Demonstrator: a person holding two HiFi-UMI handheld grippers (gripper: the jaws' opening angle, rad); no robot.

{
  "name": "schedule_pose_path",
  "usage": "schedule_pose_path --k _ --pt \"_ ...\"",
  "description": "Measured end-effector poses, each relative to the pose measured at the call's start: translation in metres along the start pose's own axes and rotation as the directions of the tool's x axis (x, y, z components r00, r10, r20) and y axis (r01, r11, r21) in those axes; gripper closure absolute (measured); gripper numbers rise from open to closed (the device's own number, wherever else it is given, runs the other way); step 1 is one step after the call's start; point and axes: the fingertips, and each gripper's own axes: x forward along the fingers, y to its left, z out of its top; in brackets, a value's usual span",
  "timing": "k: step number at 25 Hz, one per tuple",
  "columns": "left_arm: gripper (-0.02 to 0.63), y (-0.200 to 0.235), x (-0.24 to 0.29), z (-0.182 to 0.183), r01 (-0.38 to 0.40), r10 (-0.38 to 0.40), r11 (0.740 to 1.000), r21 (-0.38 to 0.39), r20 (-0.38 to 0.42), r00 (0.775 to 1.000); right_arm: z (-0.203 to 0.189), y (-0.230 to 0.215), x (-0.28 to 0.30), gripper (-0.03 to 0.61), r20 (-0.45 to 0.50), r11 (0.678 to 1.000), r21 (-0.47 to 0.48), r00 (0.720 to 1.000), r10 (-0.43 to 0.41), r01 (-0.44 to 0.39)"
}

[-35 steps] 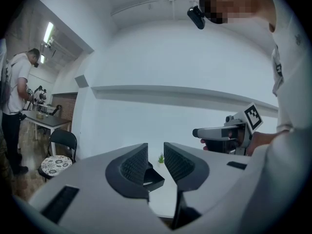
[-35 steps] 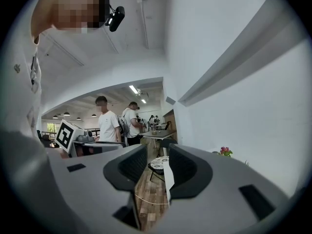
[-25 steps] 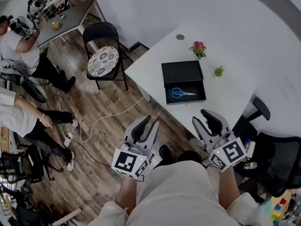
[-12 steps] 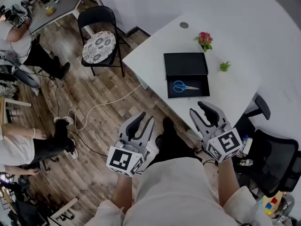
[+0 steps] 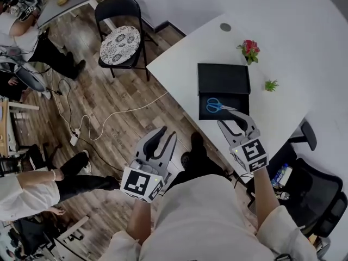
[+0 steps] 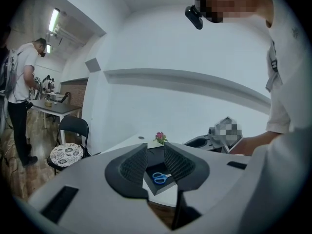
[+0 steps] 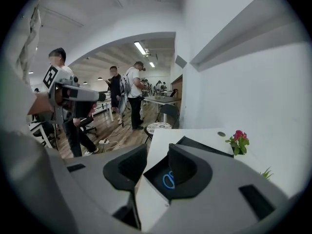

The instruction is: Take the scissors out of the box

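A black box (image 5: pixel 205 109) lies open on the white table (image 5: pixel 185 69), its lid (image 5: pixel 223 79) folded back on the far side. Blue-handled scissors (image 5: pixel 217 106) lie inside the tray. My right gripper (image 5: pixel 232 121) hovers at the tray's near edge, jaws open and empty; its own view shows the scissors (image 7: pixel 168 180) just beyond its fingers. My left gripper (image 5: pixel 167 133) stands open over the wooden floor, left of the table and apart from the box. The left gripper view shows the scissors (image 6: pixel 160 177) between its fingers, further off.
A red flower pot (image 5: pixel 250 49) and a small green plant (image 5: pixel 271 85) stand beyond the box. A black folding chair (image 5: pixel 120 42) stands left of the table, an office chair (image 5: pixel 312 186) at the right. A white cable (image 5: pixel 109 125) lies on the floor. People stand at the far left.
My right gripper has moved forward over the table to the box's near edge. The left gripper stays low over the floor. The box now sits closer in view.
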Motion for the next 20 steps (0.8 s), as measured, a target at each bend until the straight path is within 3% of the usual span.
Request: schedule_pose_path --k 7,12,20 --pt "0.497 0.011 0.024 0.003 -0.036 0.035 0.999 -0.026 -0.025 0.999 -0.029 -0.014 0.044 0.434 -0.131 0.988 -0.123 0.989 0.076 -0.092" --pt "0.497 0.005 0.049 0.005 -0.030 0.029 0.999 -0.037 -0.036 0.999 -0.057 -0.024 0.068 0.437 -0.196 0.973 -0.160 0.972 0.132 -0.164" --pt "0.497 0.003 0.068 -0.003 -0.047 0.044 0.998 -0.040 -0.073 0.996 -0.102 -0.035 0.097 0.439 -0.341 0.939 -0.229 0.925 0.168 -0.255"
